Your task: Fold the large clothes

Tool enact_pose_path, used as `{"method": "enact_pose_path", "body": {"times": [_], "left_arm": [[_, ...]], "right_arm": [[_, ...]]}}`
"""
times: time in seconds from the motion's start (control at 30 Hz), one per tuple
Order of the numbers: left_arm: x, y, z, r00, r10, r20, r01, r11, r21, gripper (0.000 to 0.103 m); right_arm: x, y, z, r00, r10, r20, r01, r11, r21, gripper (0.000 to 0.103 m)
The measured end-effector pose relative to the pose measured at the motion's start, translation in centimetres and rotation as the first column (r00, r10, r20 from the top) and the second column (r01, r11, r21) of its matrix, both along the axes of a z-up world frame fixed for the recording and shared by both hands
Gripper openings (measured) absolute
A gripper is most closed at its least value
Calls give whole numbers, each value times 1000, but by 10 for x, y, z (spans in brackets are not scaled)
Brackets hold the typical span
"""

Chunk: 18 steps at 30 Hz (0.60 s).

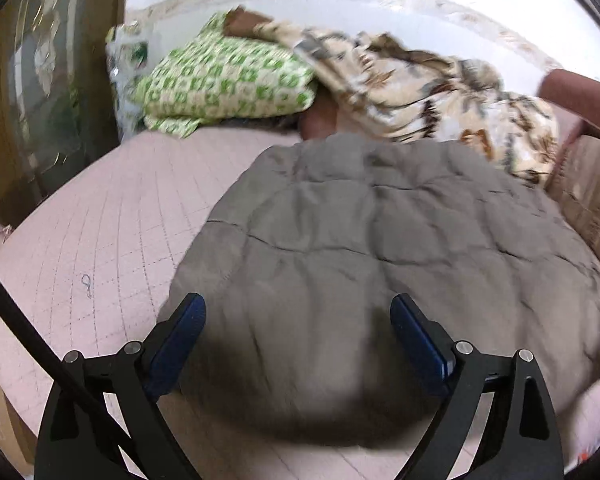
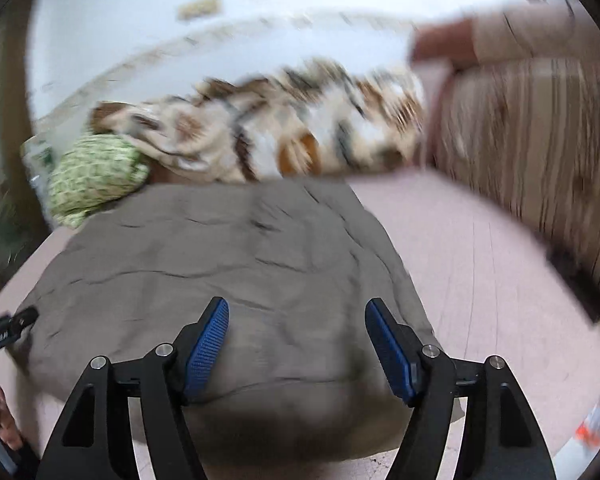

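Grey garment [image 1: 380, 248] lies flat on the pink bed [image 1: 100, 240], directly ahead of and beneath both tools. Left tool [image 1: 298, 320] spread, pinching nothing; right tool [image 2: 296, 324] likewise spread and empty. Risk: a grasp that catches only the top layer would drag and rumple the fold; the patterned blanket [image 1: 440, 92] just beyond could snag.

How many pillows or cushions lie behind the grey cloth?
1 for sure: the green-patterned pillow lies behind the grey cloth, at its left. A floral blanket beside it may hide others.
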<state>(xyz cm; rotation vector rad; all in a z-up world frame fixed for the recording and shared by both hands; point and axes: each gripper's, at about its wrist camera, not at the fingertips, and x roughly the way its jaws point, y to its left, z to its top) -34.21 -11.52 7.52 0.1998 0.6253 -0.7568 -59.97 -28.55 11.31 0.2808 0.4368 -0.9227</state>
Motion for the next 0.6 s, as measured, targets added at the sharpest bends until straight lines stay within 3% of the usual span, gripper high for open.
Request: {"method": "enact_pose_path", "body": {"times": [0.1,0.17,0.3,0.47,0.6], "left_arm": [[-26,1,-1,998,-65,21,64,998,11,93],[-37,-8,-9,995,-92,37,89,994,71,94],[-22,-17,-26,994,-99,-44,103,989,107,98],[-25,-8,-12,993,-115,-35,117,992,54,98],[-38,12,11,990,-139,2,139,990,-33,98]], "right_arm": [[14,26,-8,997,80,-5,-80,997,21,75],[24,29,-20,994,101,-36,-98,993,65,75],[50,21,-48,977,128,-169,-103,983,152,80],[40,25,-38,986,127,-106,-114,986,120,80],[25,45,-17,993,110,-49,-110,994,9,80]]}}
